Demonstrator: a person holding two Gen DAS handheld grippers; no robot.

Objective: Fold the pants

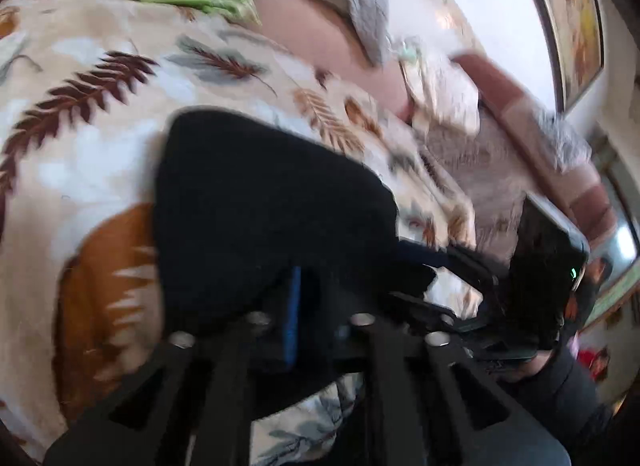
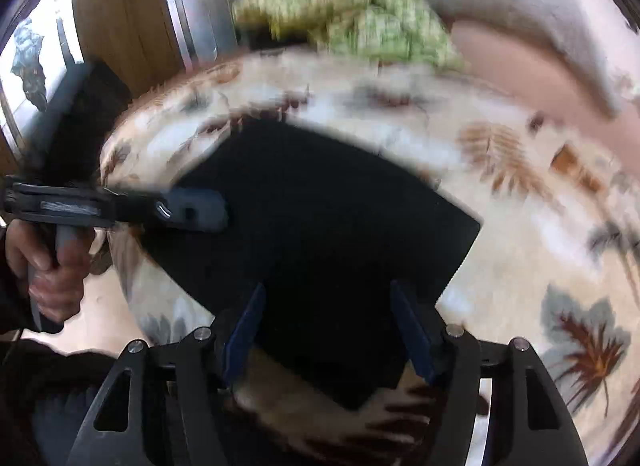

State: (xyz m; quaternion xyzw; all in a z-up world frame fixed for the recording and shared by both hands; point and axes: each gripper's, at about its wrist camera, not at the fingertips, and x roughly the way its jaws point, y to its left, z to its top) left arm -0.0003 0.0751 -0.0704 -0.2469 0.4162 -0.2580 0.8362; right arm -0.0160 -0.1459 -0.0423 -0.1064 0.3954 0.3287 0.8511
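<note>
Black folded pants (image 1: 256, 205) lie on a leaf-print blanket (image 1: 92, 137); in the right wrist view the pants (image 2: 320, 217) form a dark wedge in the middle. My left gripper (image 1: 316, 318) is low over the pants' near edge; one blue pad (image 1: 294, 314) shows and the other is hidden in dark cloth. In the right wrist view the left gripper (image 2: 216, 213) touches the pants' left edge. My right gripper (image 2: 328, 330) is open, its blue pads (image 2: 244, 334) spread above the pants' near part. It also shows in the left wrist view (image 1: 436, 262), at the pants' right edge.
A green patterned cloth (image 2: 360, 13) and a grey pillow (image 2: 532, 17) lie at the far end of the bed. A pink sheet (image 1: 328, 41) shows under the pillow. A wooden wardrobe (image 2: 120, 17) stands at the left. Framed pictures (image 1: 576, 21) hang on the right wall.
</note>
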